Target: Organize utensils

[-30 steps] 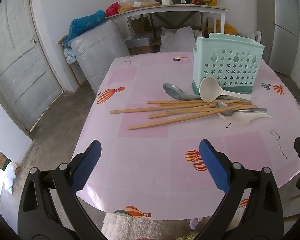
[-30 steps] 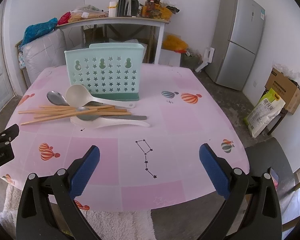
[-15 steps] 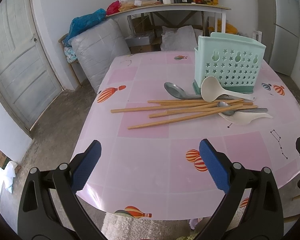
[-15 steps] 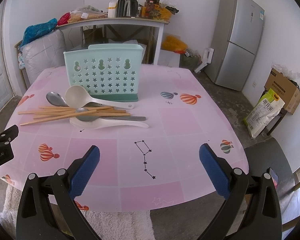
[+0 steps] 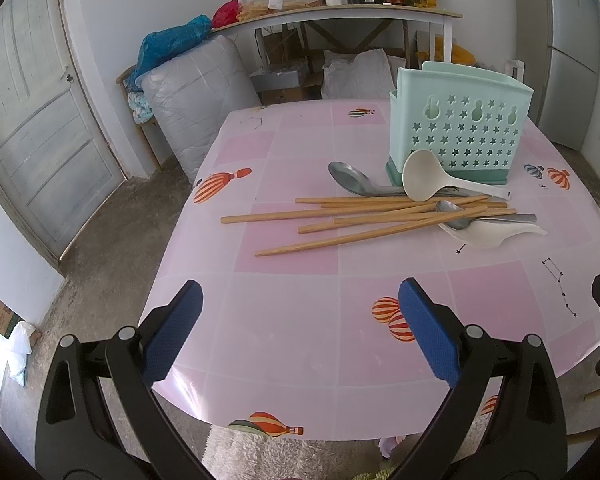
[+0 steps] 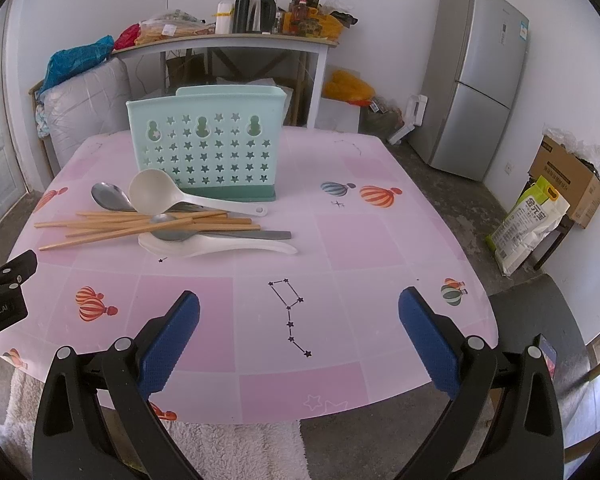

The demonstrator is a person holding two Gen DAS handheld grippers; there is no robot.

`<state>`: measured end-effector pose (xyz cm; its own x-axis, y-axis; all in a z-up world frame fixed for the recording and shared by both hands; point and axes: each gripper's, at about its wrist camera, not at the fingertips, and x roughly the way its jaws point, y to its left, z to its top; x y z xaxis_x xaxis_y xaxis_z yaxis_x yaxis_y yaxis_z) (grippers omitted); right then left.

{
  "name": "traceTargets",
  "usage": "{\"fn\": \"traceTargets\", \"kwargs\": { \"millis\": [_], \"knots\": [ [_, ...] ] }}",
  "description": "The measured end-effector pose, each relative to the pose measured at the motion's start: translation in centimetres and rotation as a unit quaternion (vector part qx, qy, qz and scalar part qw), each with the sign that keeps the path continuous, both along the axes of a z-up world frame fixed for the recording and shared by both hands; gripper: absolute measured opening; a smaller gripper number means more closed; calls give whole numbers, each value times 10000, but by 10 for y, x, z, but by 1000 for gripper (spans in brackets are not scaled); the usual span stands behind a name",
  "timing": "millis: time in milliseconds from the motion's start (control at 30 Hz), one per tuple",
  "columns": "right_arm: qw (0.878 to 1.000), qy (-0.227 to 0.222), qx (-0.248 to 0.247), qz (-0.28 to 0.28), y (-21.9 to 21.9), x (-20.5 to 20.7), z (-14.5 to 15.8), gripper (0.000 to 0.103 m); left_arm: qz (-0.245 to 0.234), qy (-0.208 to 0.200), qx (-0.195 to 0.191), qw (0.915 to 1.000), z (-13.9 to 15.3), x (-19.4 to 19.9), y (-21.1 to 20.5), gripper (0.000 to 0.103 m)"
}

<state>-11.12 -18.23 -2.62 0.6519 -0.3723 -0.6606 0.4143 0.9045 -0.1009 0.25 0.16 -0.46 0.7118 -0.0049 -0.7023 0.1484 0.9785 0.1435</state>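
Observation:
A mint green utensil holder (image 5: 458, 128) (image 6: 206, 144) with star holes stands upright on the pink table (image 5: 300, 320). In front of it lies a pile: several wooden chopsticks (image 5: 340, 220) (image 6: 112, 226), a white ladle (image 5: 424, 176) (image 6: 156, 192), a large metal spoon (image 5: 350, 180) (image 6: 108, 196), a smaller metal spoon (image 5: 460, 216) (image 6: 180, 234) and a white soup spoon (image 5: 488, 236) (image 6: 204, 246). My left gripper (image 5: 300, 320) is open and empty above the table's near edge. My right gripper (image 6: 300, 328) is open and empty, also near the front edge.
A door (image 5: 32, 128) is on the left wall. A wrapped bundle (image 5: 196, 96) and a cluttered side table (image 6: 236, 36) stand behind the table. A fridge (image 6: 480, 80), a carton (image 6: 568, 176) and a sack (image 6: 528, 224) are to the right. A white rug (image 6: 228, 452) lies under the table's front.
Both grippers have drifted slightly forward toward the utensils, so the pile and holder sit a little nearer. Both stay open and empty.

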Motion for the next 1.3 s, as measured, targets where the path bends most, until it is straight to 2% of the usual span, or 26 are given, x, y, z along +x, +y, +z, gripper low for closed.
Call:
{"fn": "traceTargets", "kwargs": {
  "millis": [567,867,1000,1067,1167,1300],
  "knots": [
    [10000,14,-7,-11,0,0,0,97,10,42,1,10000,-4,2,2,94],
    [10000,86,11,-2,2,6,-9,97,-151,330,-66,9993,-17,13,3,94],
    [9999,100,90,13,2,13,-16,97,-399,676,-377,9962,-25,26,4,94],
    [9999,76,140,41,3,17,-20,97,-560,719,-576,9942,-27,32,5,94],
    [9997,3,224,125,5,26,-27,97,-902,761,-1056,9874,-28,41,9,94],
    [9988,-157,342,310,11,40,-34,97,-1234,1054,-1373,9771,-30,58,5,94]
  ]
}}
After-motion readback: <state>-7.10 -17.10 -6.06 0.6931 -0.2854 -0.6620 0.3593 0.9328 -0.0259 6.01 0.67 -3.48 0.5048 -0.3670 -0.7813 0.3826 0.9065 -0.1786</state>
